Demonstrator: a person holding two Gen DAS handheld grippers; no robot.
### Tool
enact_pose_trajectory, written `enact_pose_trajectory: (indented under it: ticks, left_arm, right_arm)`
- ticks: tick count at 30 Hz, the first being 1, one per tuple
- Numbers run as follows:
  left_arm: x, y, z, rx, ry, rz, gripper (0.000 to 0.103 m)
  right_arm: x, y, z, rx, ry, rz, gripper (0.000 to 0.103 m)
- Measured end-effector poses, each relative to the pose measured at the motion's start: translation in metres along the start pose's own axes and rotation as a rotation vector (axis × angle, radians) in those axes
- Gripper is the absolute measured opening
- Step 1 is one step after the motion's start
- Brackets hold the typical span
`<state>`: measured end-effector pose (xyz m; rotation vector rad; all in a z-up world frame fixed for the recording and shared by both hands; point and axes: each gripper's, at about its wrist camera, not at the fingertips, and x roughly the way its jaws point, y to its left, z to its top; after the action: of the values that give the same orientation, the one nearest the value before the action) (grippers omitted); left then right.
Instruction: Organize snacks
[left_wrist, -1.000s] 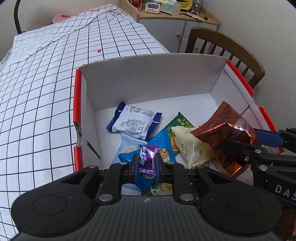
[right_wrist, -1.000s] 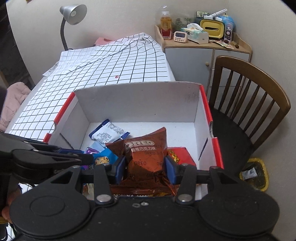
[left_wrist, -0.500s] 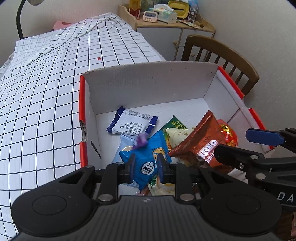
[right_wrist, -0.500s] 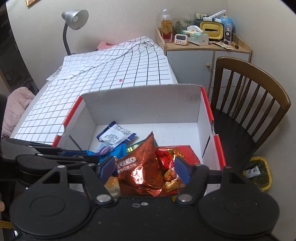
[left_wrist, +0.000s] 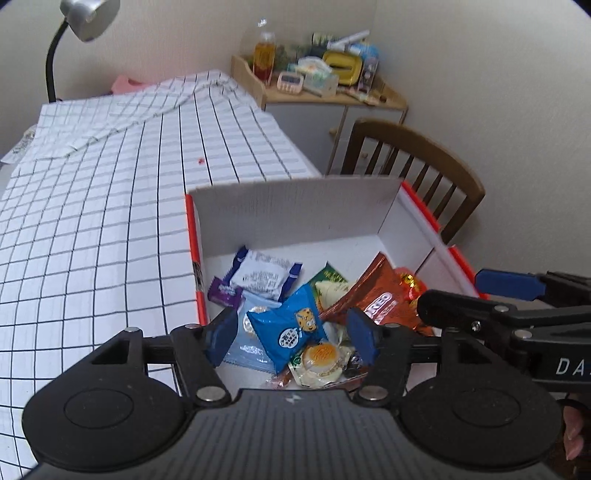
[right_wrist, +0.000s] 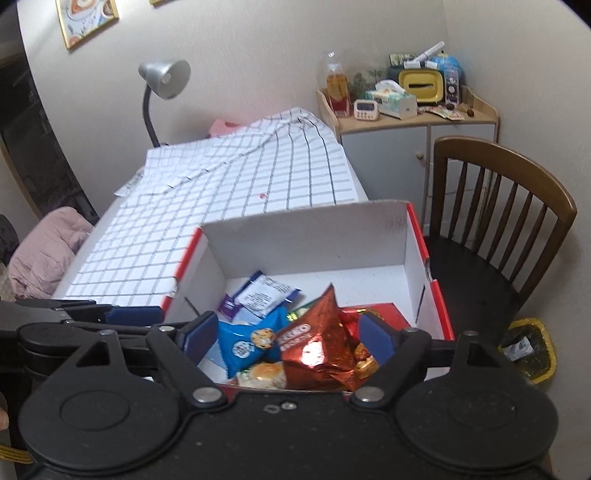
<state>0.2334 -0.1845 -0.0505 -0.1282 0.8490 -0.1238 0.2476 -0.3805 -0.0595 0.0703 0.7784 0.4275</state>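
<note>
A white cardboard box with red rims (left_wrist: 295, 206) (right_wrist: 306, 240) sits on the checked tablecloth and holds several snack packets. My left gripper (left_wrist: 291, 334) hovers over the near end of the box. Its jaws are opening and nothing is pressed between them. A blue cartoon-tiger packet (left_wrist: 291, 328) lies in the box below it. A purple candy (left_wrist: 224, 293) (right_wrist: 228, 304) rests by the box's left wall. My right gripper (right_wrist: 288, 334) is also opening, above a copper Oreo bag (right_wrist: 317, 339) (left_wrist: 373, 299) that lies loose in the box. A white packet with blue ends (left_wrist: 264, 273) lies further in.
A wooden chair (right_wrist: 509, 221) stands right of the box, with a yellow bin (right_wrist: 532, 347) on the floor beside it. A grey cabinet (right_wrist: 388, 155) with clutter stands behind. A desk lamp (right_wrist: 162, 85) rises at the table's far end. The checked cloth (left_wrist: 92, 221) stretches left.
The left gripper let go of the purple candy, which now lies by the left wall. The right gripper let go of the Oreo bag, which dropped into the box. Both grippers rose and drew back.
</note>
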Motion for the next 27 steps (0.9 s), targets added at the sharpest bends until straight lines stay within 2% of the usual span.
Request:
enact_pose_trajectory:
  ticks: [4, 7, 10, 11, 13, 21, 23, 25, 27]
  left_arm:
    - [-0.018, 0.003, -0.002, 0.003, -0.027, -0.014, 0.066]
    - [-0.032, 0.004, -0.003, 0.002, -0.048, -0.028, 0.072]
    - [-0.045, 0.006, -0.003, -0.012, -0.06, -0.05, 0.073]
    - [-0.048, 0.006, -0.004, -0.015, -0.064, -0.055, 0.073]
    - [-0.056, 0.007, -0.005, -0.021, -0.07, -0.06, 0.083]
    - [-0.08, 0.008, -0.015, -0.012, -0.096, -0.054, 0.084]
    - [-0.086, 0.007, -0.018, -0.008, -0.106, -0.049, 0.088]
    - [-0.091, 0.006, -0.02, -0.007, -0.115, -0.054, 0.099]
    - [-0.096, 0.005, -0.022, -0.01, -0.126, -0.055, 0.101]
  right_arm:
    - [-0.017, 0.007, -0.003, -0.006, -0.049, 0.008, 0.088]
    - [-0.031, 0.012, -0.005, -0.008, -0.09, 0.023, 0.095]
    - [-0.043, 0.015, -0.008, 0.002, -0.12, 0.035, 0.1]
    - [-0.046, 0.016, -0.009, 0.005, -0.129, 0.037, 0.101]
    - [-0.053, 0.018, -0.012, 0.001, -0.147, 0.035, 0.102]
    - [-0.077, 0.028, -0.027, -0.03, -0.223, 0.025, 0.103]
    - [-0.083, 0.03, -0.031, -0.029, -0.247, 0.007, 0.103]
    - [-0.087, 0.032, -0.035, -0.026, -0.264, -0.004, 0.103]
    - [-0.092, 0.033, -0.039, -0.015, -0.276, -0.01, 0.103]
